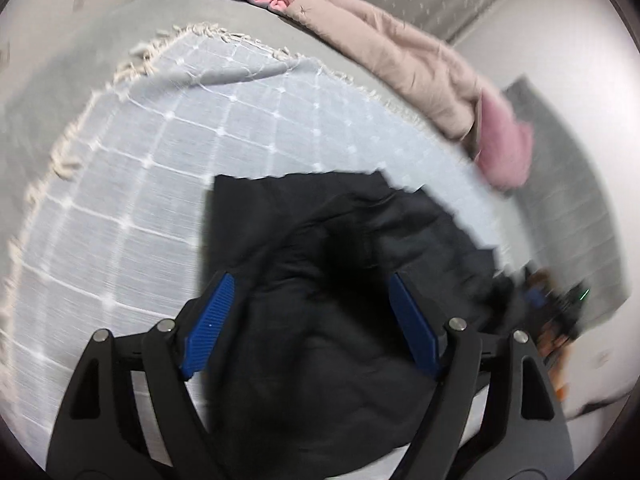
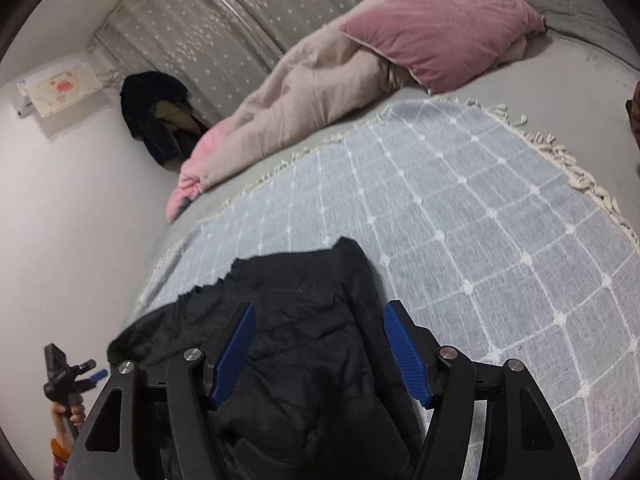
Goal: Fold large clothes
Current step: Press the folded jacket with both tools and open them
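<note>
Bedding fills both views: a grey sheet [image 2: 568, 68] covers the bed, and over it lies a pale blue throw [image 2: 460, 216] with a white grid pattern and a cream fringe along its edge. In the right wrist view a beige duvet [image 2: 304, 100] is bunched across the upper middle, with a pink pillow [image 2: 436, 40] resting on it at upper right. Behind them hangs a grey curtain [image 2: 248, 8] with small white specks, and white wall takes the left side.

No brand, label or writing can be read in either view.

The jacket [image 1: 340, 280], black and quilted, lies crumpled on the throw in the lower middle of both frames. The left gripper [image 1: 310, 320] is spread wide, its blue pads [image 1: 208, 324] on either side of the jacket's bulk without pinching it. The right gripper [image 2: 318, 354] is likewise wide apart above the jacket [image 2: 304, 340], holding nothing.

Only the right wrist view shows a dark coat [image 2: 156, 116] hanging at upper left, a patterned cloth over a wall unit [image 2: 60, 88] near it, and, at lower left, a small black handheld device. The left wrist view is blurred; at its right edge it shows a grey mat [image 1: 568, 184] that the other view lacks.
</note>
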A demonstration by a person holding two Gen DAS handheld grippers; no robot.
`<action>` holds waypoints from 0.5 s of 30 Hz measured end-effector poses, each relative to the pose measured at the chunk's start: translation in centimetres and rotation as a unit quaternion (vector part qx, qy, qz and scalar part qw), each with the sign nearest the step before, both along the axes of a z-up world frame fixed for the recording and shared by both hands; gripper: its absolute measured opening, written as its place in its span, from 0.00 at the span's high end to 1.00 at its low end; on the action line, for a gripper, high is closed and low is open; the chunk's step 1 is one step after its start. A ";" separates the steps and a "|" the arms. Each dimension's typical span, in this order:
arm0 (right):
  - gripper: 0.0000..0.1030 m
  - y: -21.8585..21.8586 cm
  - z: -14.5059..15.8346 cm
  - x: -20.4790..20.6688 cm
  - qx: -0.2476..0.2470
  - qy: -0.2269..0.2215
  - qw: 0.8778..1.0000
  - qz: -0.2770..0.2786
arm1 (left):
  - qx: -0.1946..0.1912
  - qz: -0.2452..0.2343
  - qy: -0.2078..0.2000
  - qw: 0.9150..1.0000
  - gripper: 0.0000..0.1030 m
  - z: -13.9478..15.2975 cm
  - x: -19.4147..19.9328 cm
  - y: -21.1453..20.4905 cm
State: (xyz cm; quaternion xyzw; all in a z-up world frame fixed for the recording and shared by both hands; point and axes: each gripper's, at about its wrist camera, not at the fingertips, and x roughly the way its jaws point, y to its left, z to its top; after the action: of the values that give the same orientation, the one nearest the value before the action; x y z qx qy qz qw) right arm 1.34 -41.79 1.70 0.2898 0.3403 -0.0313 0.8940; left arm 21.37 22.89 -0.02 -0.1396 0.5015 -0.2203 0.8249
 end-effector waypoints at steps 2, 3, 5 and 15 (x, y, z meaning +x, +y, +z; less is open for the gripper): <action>0.35 0.3 -1.0 0.9 -0.005 0.020 1.000 0.009 | 0.045 -0.019 -0.013 0.999 0.22 -0.6 0.1 -0.4; 0.35 0.5 -1.4 1.3 -0.007 0.029 0.999 0.014 | 0.070 -0.031 -0.020 0.997 0.22 -0.9 0.1 -0.7; 0.35 0.8 -2.4 2.5 -0.010 0.051 0.998 0.027 | 0.132 -0.068 -0.038 0.988 0.22 -1.7 0.1 -1.9; 0.42 2.2 -6.6 6.5 0.030 0.121 0.990 0.069 | 0.100 -0.143 -0.056 0.983 0.31 -2.9 2.6 -6.1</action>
State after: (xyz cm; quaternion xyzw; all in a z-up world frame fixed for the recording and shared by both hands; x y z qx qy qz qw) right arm 7.87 -39.56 -4.93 0.2865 0.4661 0.0063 0.8370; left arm 23.96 16.83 -2.97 0.0286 0.4891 -0.2921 0.8214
